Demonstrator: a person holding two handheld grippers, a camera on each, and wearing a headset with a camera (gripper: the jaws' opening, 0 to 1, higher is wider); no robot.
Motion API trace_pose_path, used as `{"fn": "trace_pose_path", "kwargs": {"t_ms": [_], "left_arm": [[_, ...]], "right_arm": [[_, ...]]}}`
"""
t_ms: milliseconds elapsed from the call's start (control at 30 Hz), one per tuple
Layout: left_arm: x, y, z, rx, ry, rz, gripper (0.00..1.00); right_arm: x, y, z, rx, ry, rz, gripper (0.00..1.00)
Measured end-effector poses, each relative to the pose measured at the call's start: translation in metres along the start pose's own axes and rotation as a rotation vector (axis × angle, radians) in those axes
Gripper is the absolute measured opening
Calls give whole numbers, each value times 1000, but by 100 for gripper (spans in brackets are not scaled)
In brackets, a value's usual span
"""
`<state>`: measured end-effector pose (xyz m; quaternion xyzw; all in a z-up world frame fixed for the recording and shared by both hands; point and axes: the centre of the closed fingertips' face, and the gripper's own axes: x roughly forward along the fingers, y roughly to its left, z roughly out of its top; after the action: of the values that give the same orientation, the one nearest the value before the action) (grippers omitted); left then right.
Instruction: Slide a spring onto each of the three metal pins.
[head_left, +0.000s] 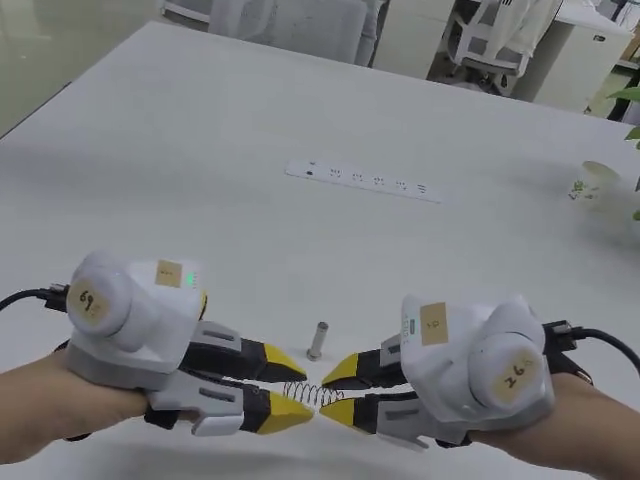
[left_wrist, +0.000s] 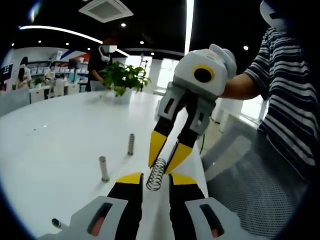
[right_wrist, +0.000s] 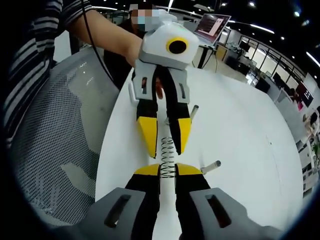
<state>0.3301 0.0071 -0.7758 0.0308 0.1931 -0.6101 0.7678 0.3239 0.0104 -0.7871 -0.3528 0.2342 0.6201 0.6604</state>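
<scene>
The left gripper, tagged 69, and right gripper, tagged 26, each clamp an end of the thin coiled spring.

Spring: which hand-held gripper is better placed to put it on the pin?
Probably the right hand-held gripper: its jaws look shut on the spring; the left hand-held gripper holds its jaws wider around the other end. The upright pin stands about equally near both.

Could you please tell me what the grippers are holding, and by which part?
A spring, held by both: the left gripper grips one end, the right gripper the other end.
</scene>
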Motion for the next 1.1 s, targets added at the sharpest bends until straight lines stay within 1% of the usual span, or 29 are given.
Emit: {"fn": "trace_pose_path", "kwargs": {"t_ms": [100, 200, 267, 367, 433, 567, 867, 967, 1033, 1100], "left_arm": [[2, -1, 0, 7, 3, -12, 8], [2, 0, 1, 5, -1, -9, 5], [2, -1, 1, 18, -1, -13, 5], [3, -3, 0, 21, 3, -26, 4], [2, -5, 0, 40, 4, -37, 3], [2, -5, 0, 58, 10, -44, 3], [2, -8, -2, 64, 22, -81, 2], [3, -11, -3, 64, 28, -98, 2], [3, -13, -3, 62, 26, -108, 2], [3, -15, -3, 64, 26, -114, 2]], "right_arm": [[-1, 0, 1, -2, -3, 1, 7], [-1, 1, 1, -7, -2, 4, 7], [-2, 2, 1, -10, -2, 5, 7], [-2, 3, 1, -13, -4, 14, 7], [-2, 4, 2, -15, -6, 18, 7], [-2, 5, 2, -17, -9, 22, 8], [0, 9, 1, -8, -16, 44, 8], [0, 12, 0, -3, -22, 47, 8], [-1, 14, -4, 7, -19, 49, 9], [-1, 15, -9, 18, -11, 50, 12]]}}
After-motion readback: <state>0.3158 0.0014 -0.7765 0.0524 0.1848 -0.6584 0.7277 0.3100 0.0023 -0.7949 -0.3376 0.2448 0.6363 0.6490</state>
